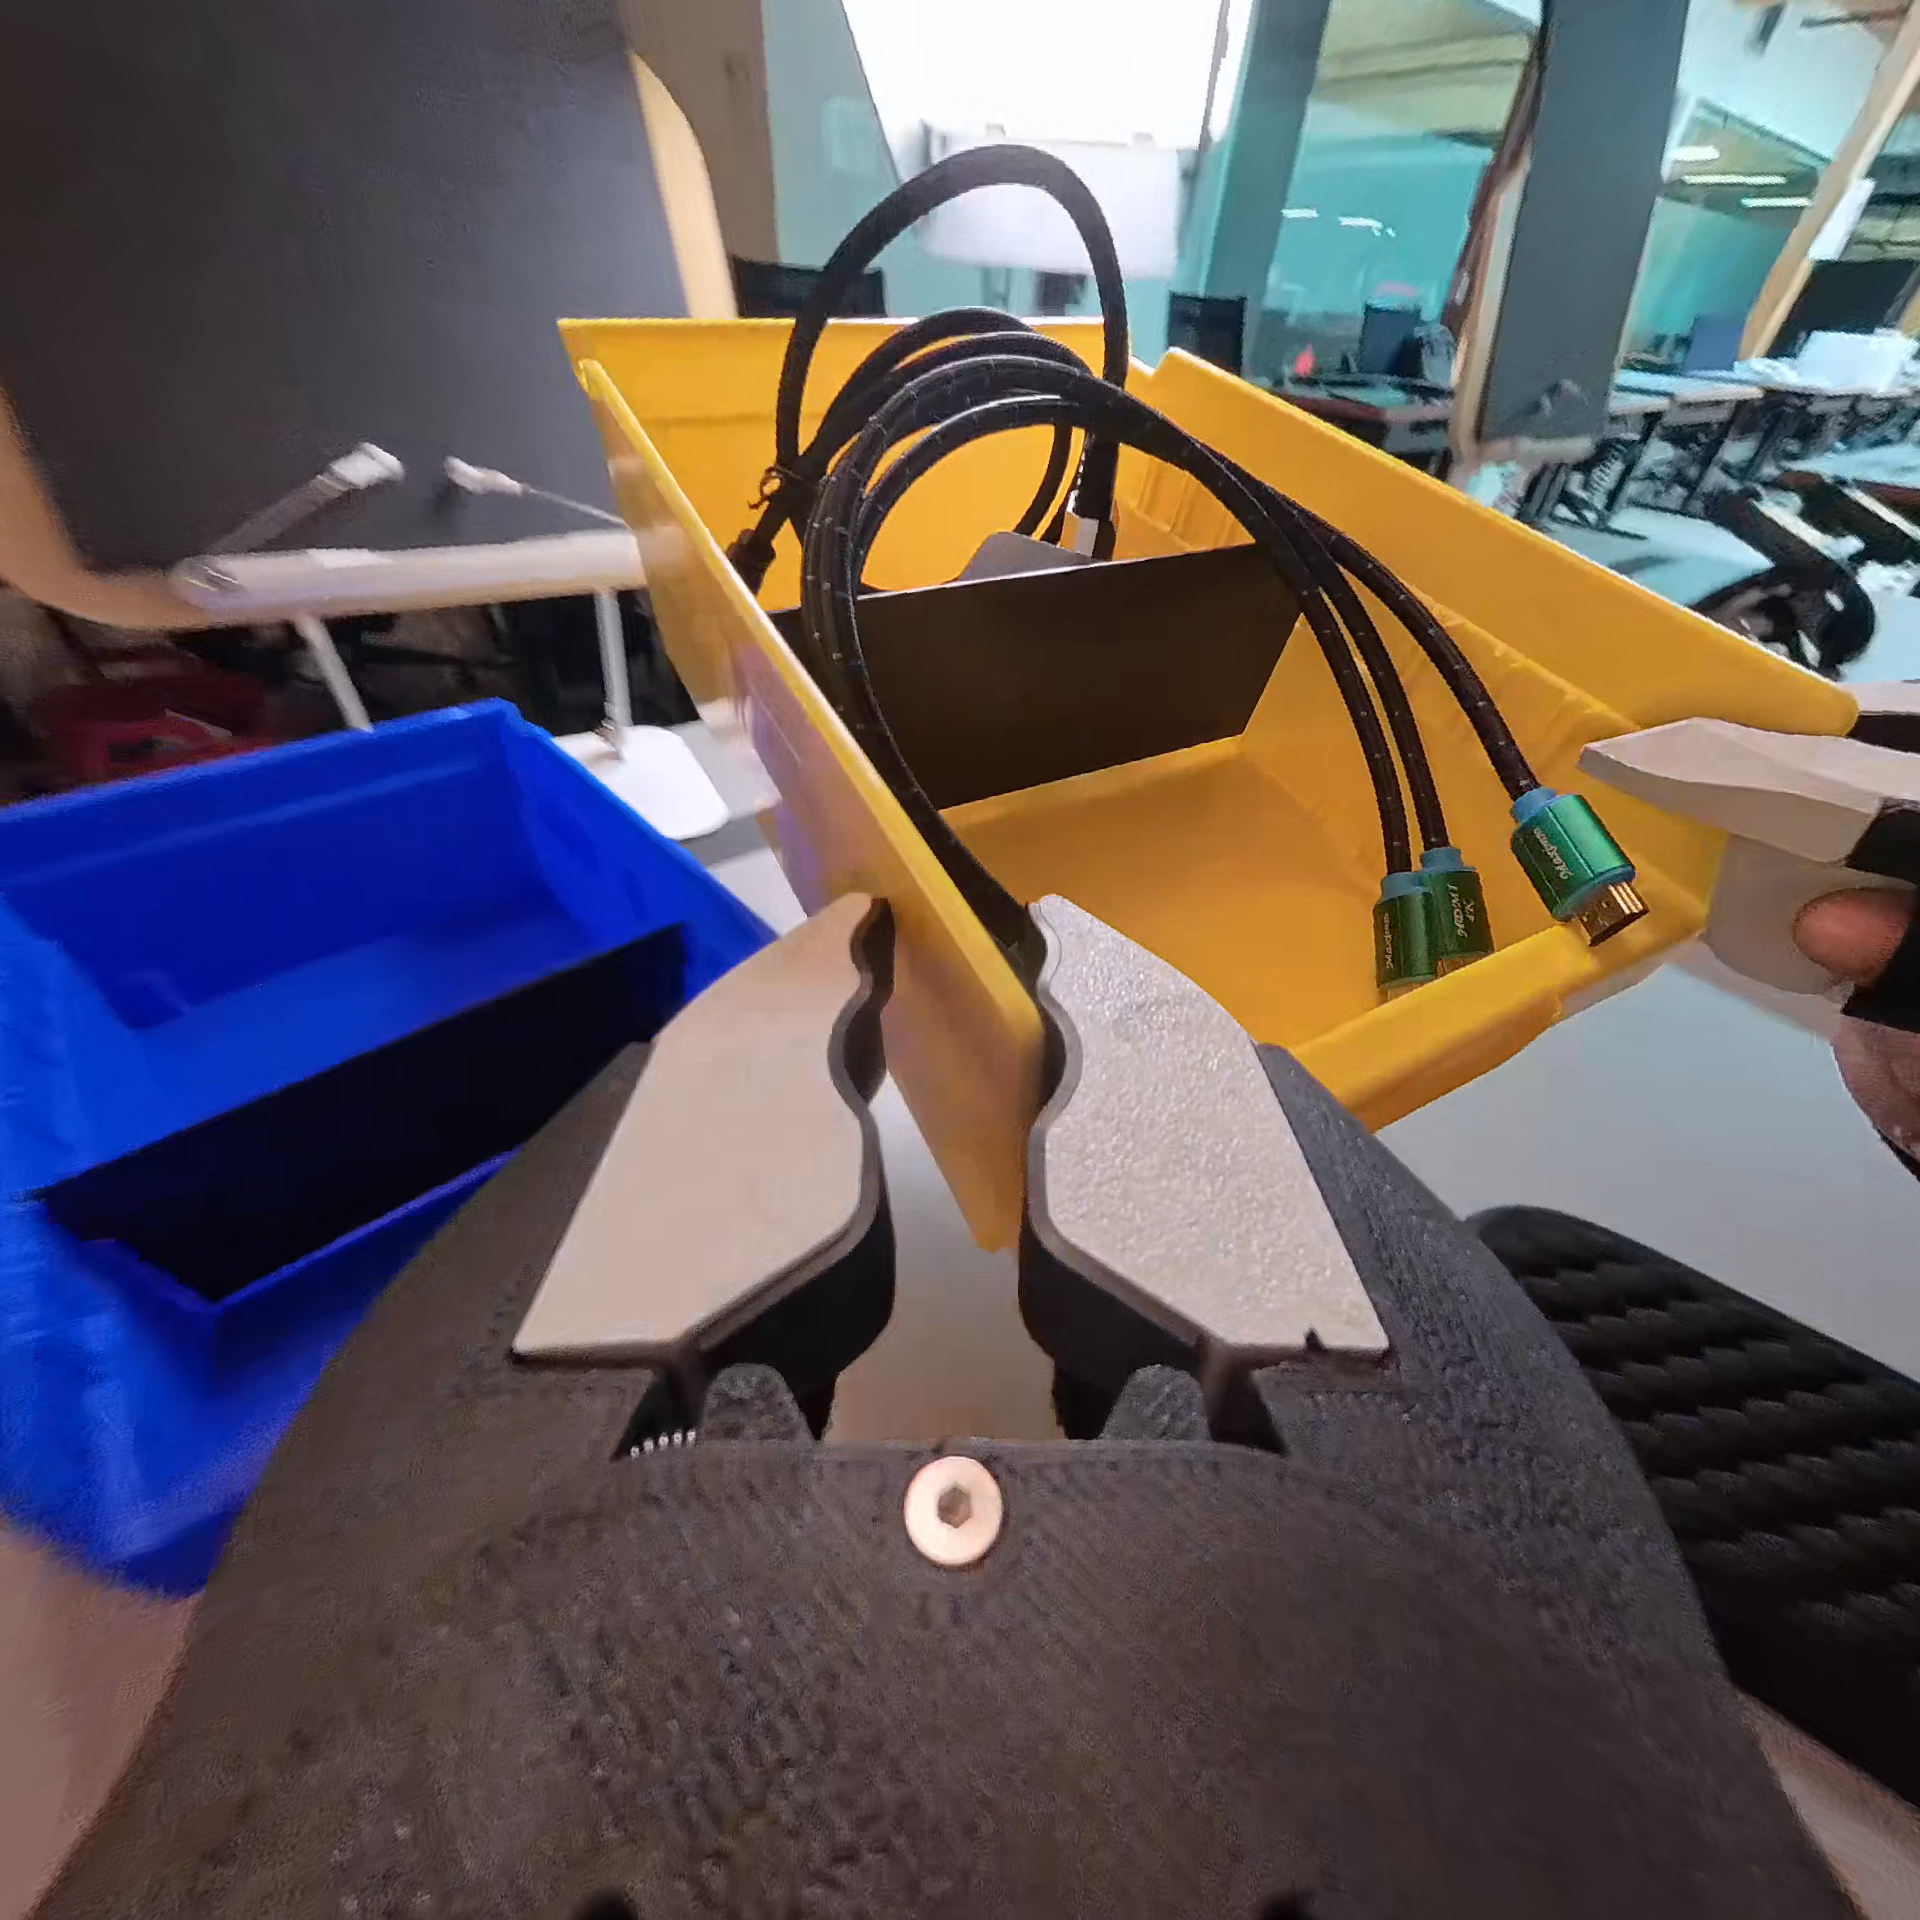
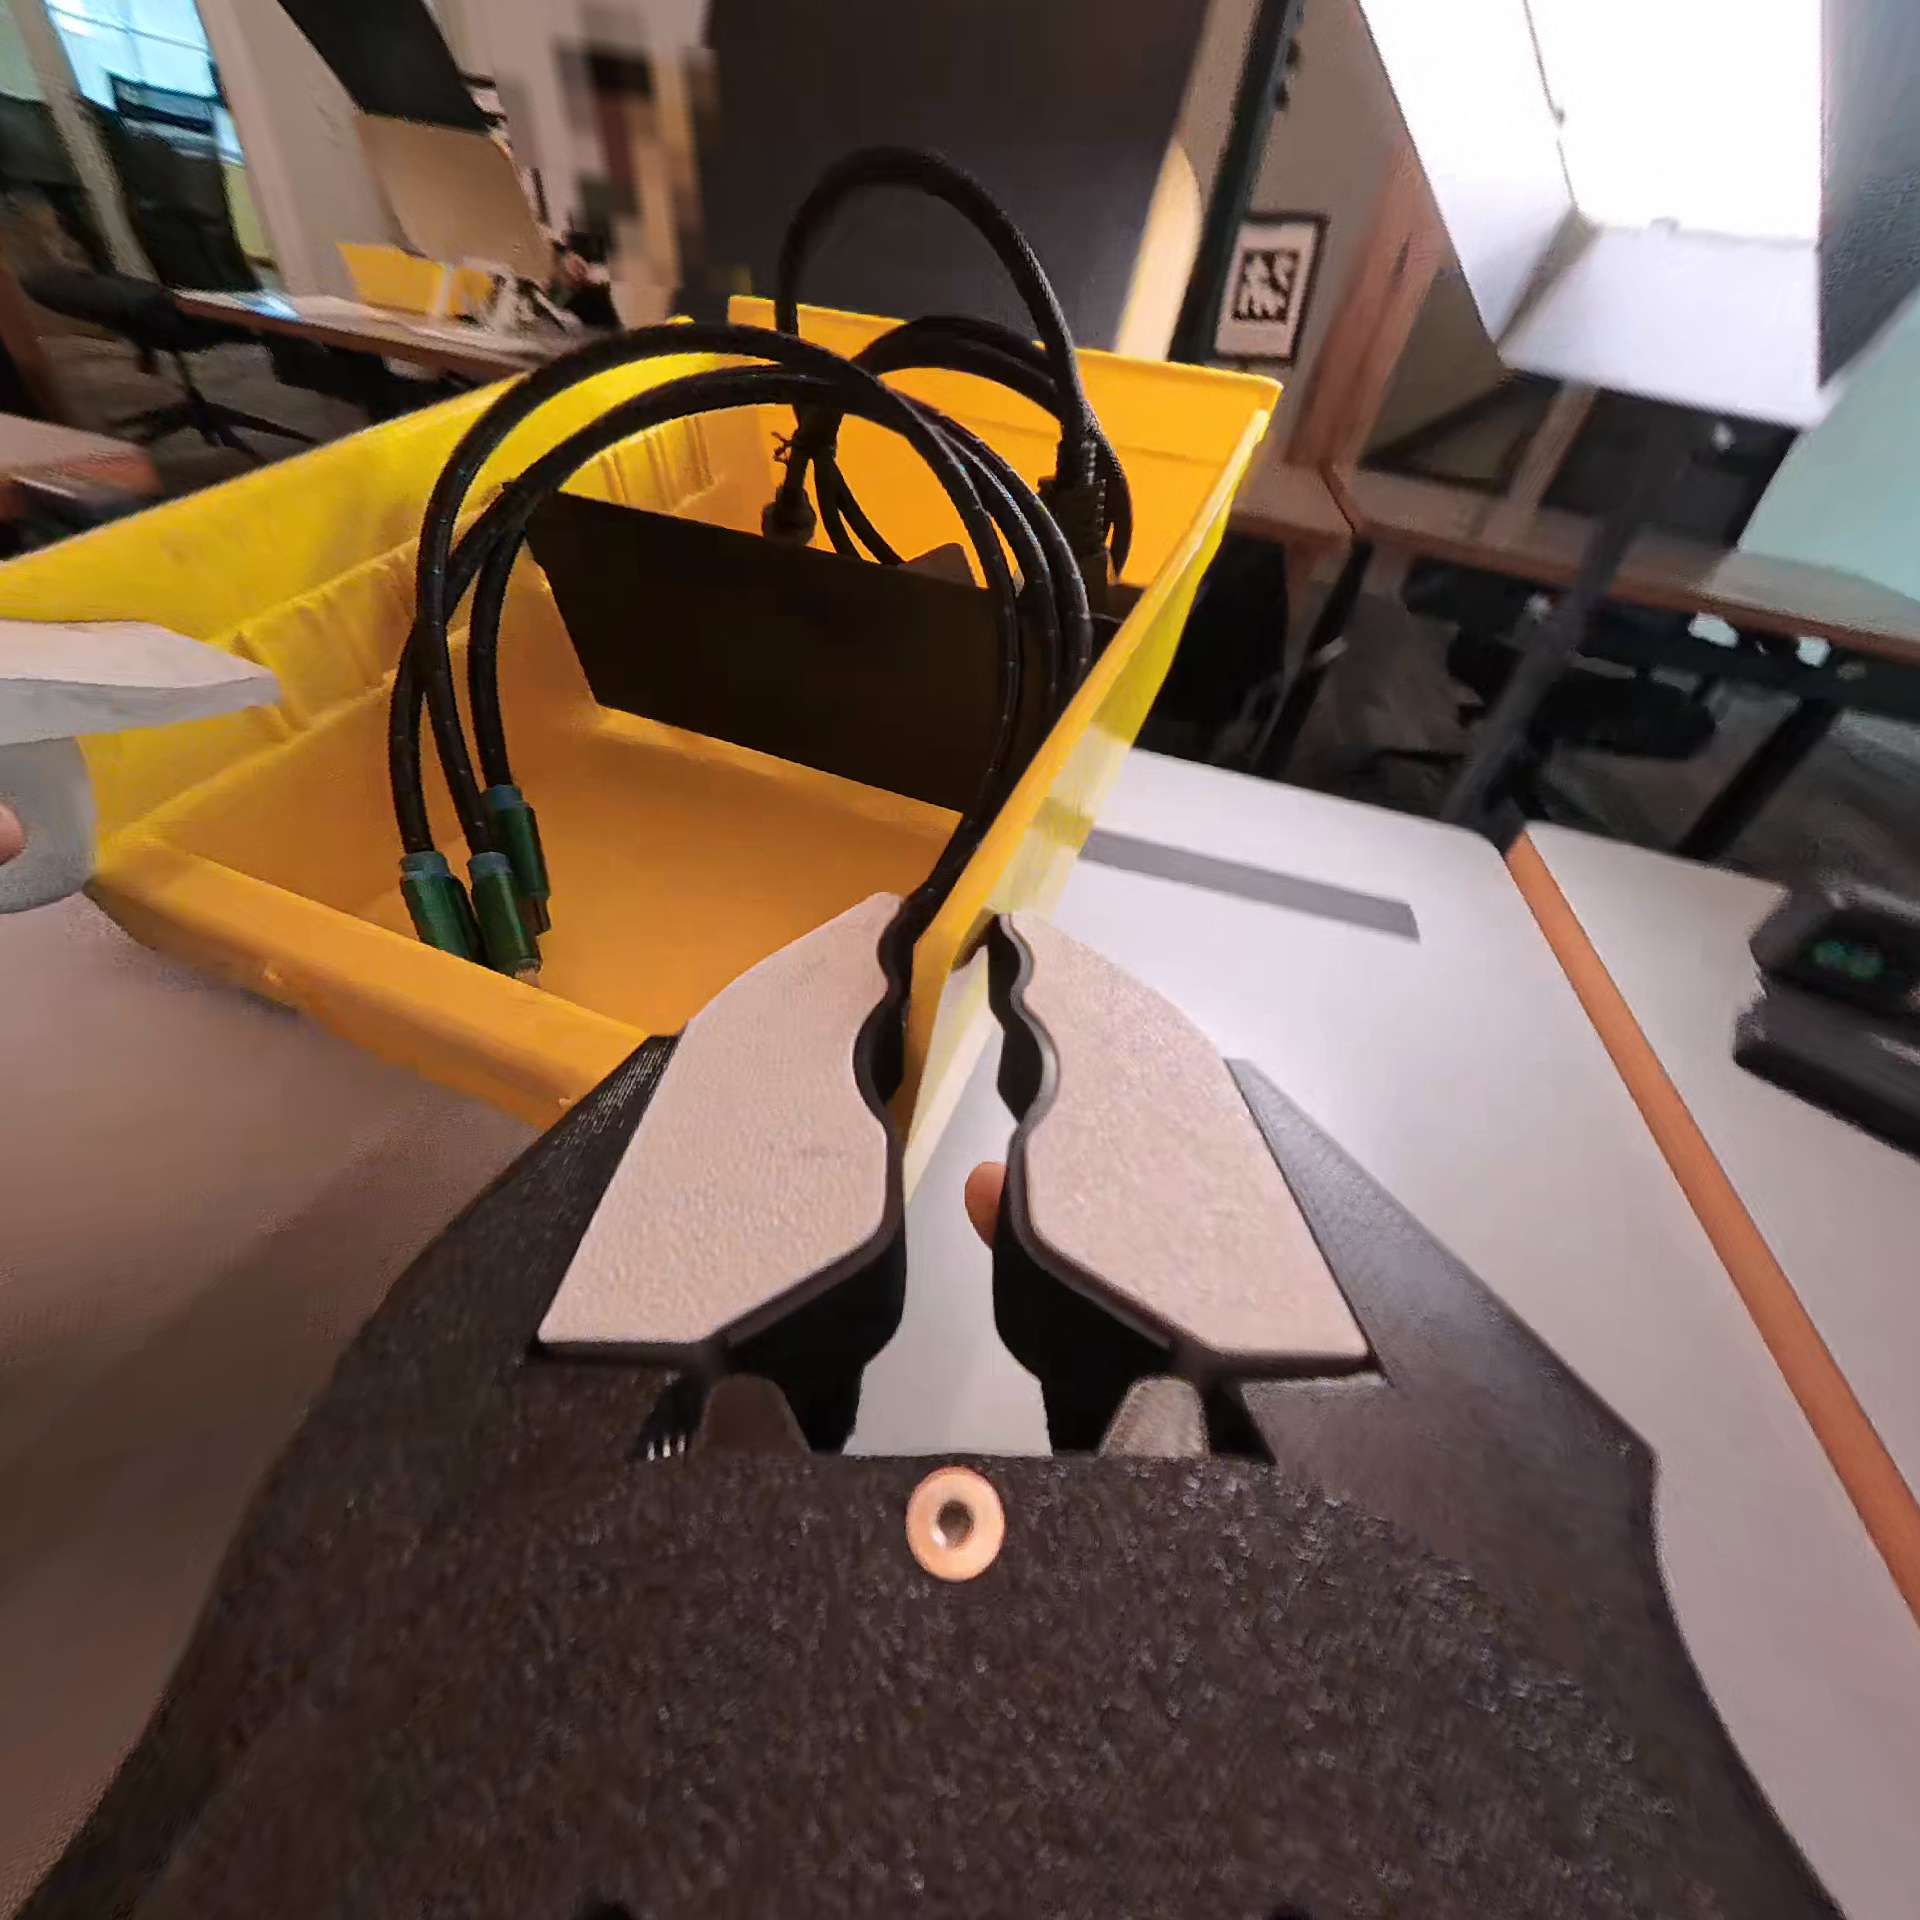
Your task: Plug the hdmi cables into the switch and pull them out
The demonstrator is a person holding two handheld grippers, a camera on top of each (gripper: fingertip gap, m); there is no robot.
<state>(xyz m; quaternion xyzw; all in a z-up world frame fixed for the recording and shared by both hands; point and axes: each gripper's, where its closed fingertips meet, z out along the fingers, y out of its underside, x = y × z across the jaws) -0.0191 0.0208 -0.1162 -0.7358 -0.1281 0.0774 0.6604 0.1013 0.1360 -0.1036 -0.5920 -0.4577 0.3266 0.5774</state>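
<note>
Smooth yellow plastic bin (image 1: 1455, 582), braided cloth-sheathed cables (image 1: 1288, 540), shiny green metallic plugs (image 1: 1569, 852), rough-grained grey fingers (image 1: 1174, 1122).

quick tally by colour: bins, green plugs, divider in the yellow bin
yellow bin: 1
blue bin: 1
green plugs: 3
black divider: 1
total: 6

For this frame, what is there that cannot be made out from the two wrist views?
- Switch: both views, only a dark corner shows behind the black divider; ports hidden.
- Cables' far ends: both views, lost behind the divider; plugged or not unknown.
- Blue bin: left wrist view, blurred and cut by the left edge.
- Dark device: right wrist view, blurred at the right edge.
</note>
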